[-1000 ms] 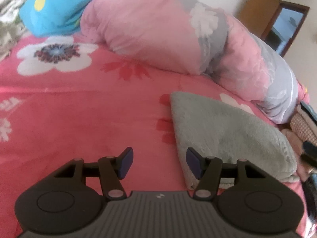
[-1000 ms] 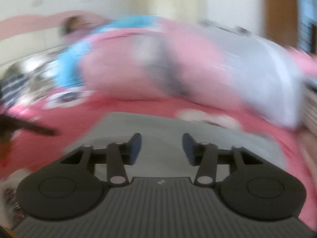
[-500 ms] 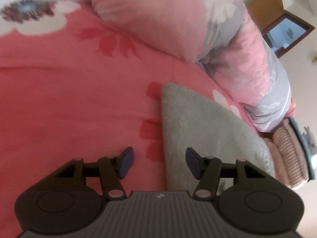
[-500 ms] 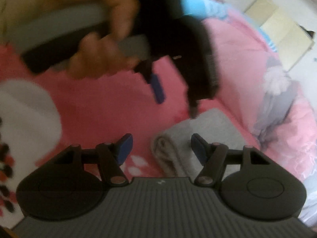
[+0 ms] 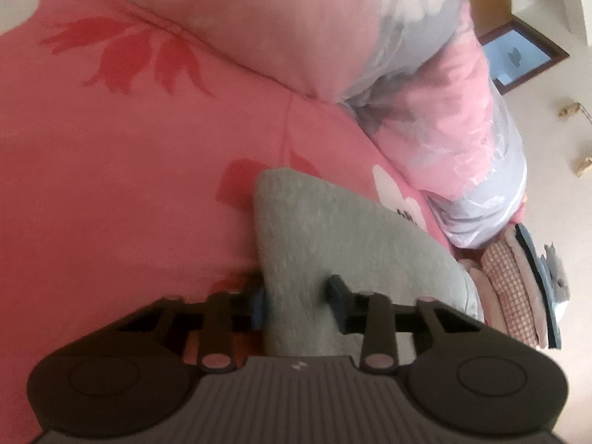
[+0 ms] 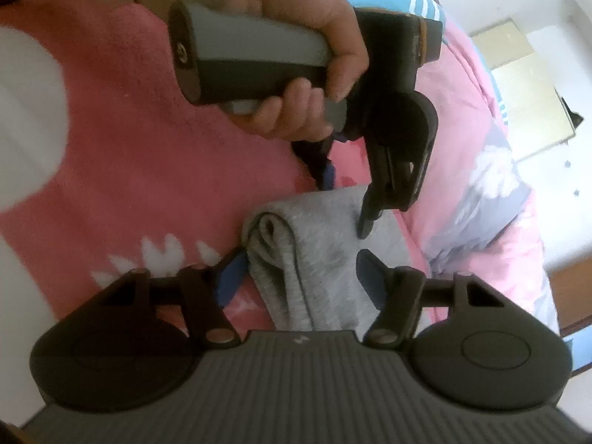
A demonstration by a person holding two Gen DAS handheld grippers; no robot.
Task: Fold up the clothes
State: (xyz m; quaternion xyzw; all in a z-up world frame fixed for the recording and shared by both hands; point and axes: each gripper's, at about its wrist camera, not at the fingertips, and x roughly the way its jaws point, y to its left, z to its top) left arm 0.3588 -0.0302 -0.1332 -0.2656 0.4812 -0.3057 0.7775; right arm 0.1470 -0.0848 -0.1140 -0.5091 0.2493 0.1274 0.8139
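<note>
Both our left tongs (image 5: 298, 301) and right tongs (image 6: 298, 275) straddle the folded grey garment (image 6: 322, 255), wide open, gripping nothing; closing shallow could peel only its top layer.

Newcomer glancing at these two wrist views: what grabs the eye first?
The folded grey garment on the pink floral bedspread, straddled by both open grippers: the right gripper at its layered end, the left gripper along an edge. Behind looms a pink-and-grey quilt.

A pink flowered bed (image 5: 111, 192) carries a folded grey garment (image 5: 333, 236) and a rolled pink-grey quilt (image 5: 425, 85).
</note>
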